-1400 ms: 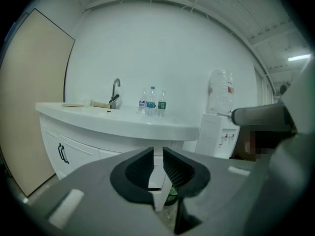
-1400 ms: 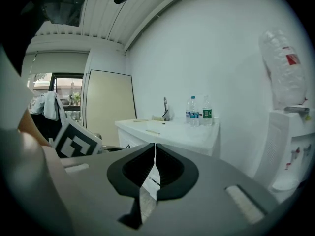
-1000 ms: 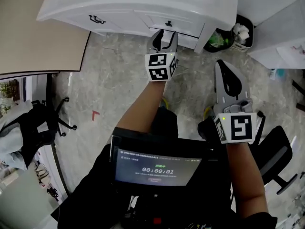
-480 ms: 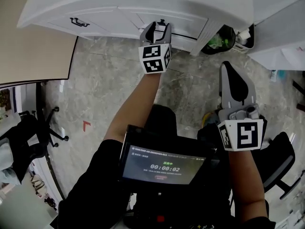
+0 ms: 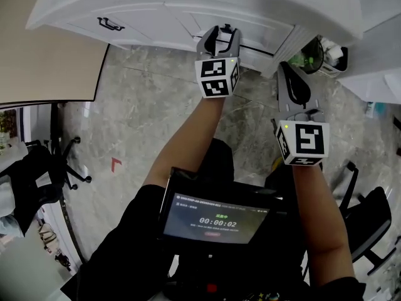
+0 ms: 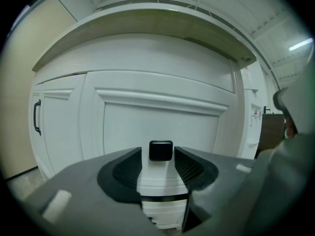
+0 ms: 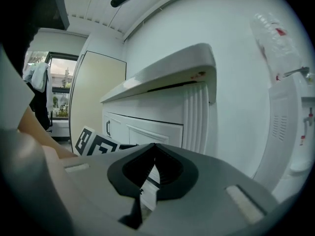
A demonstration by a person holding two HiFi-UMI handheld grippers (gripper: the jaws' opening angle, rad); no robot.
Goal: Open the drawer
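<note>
The white cabinet (image 5: pixel 188 8) runs along the top of the head view, its drawer front (image 6: pixel 162 124) closed. A small black knob (image 6: pixel 161 150) sticks out from that front. My left gripper (image 5: pixel 224 31) is at the knob, open, one finger on each side of it, with a thin gap still showing at the left pad (image 6: pixel 129 167). In the left gripper view the knob sits right at the left gripper's (image 6: pixel 161 156) tips. My right gripper (image 5: pixel 285 71) hangs shut and empty in the air, to the right, near the cabinet's fluted corner post (image 7: pixel 197 117).
A second black handle (image 5: pixel 110 23) sits on the cabinet door to the left. A waste bin (image 5: pixel 316 54) with rubbish stands right of the cabinet. An office chair (image 5: pixel 62 162) stands at the left, another chair (image 5: pixel 369 212) at the right. A tablet (image 5: pixel 216 215) hangs at the person's chest.
My left gripper has closed in on the drawer knob and now straddles it. My right gripper has risen forward from beside the person's lap toward the cabinet's right corner.
</note>
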